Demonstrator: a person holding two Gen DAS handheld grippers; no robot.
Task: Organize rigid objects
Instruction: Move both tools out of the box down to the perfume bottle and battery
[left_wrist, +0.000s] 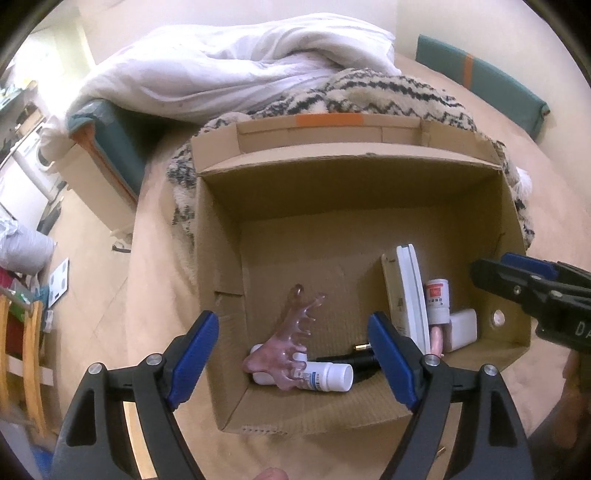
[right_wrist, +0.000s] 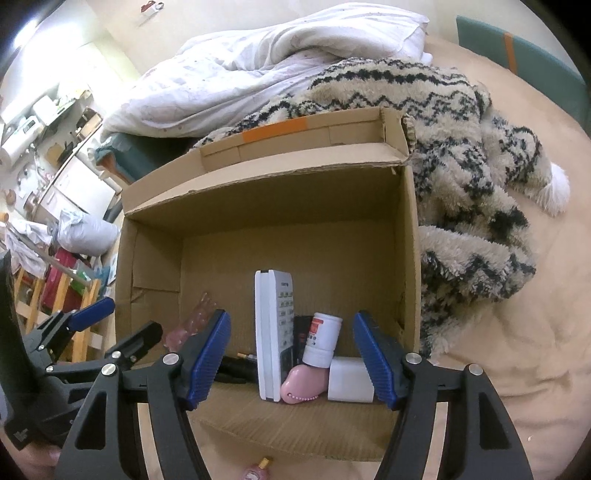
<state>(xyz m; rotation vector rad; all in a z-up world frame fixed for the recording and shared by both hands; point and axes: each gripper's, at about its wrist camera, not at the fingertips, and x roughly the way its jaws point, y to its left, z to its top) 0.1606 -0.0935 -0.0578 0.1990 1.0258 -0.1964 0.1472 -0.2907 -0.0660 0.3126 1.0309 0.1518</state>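
Looking past my wide-open, empty left gripper (left_wrist: 293, 354) and right gripper (right_wrist: 291, 356), most things already sit inside the brown cardboard box (right_wrist: 266, 184) ahead. One small pink bottle (right_wrist: 258, 469) below still waits outside.

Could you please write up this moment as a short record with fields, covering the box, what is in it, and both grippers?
container: open cardboard box on a beige surface
standing in box: white remote, on end
beside remote: small white bottle with red label, pink object, white block
lying in box: translucent pink clip over a white bottle, black item
behind box: patterned fleece blanket, white duvet
left gripper: jaws open, empty, above box
right gripper: jaws open, empty, facing remote
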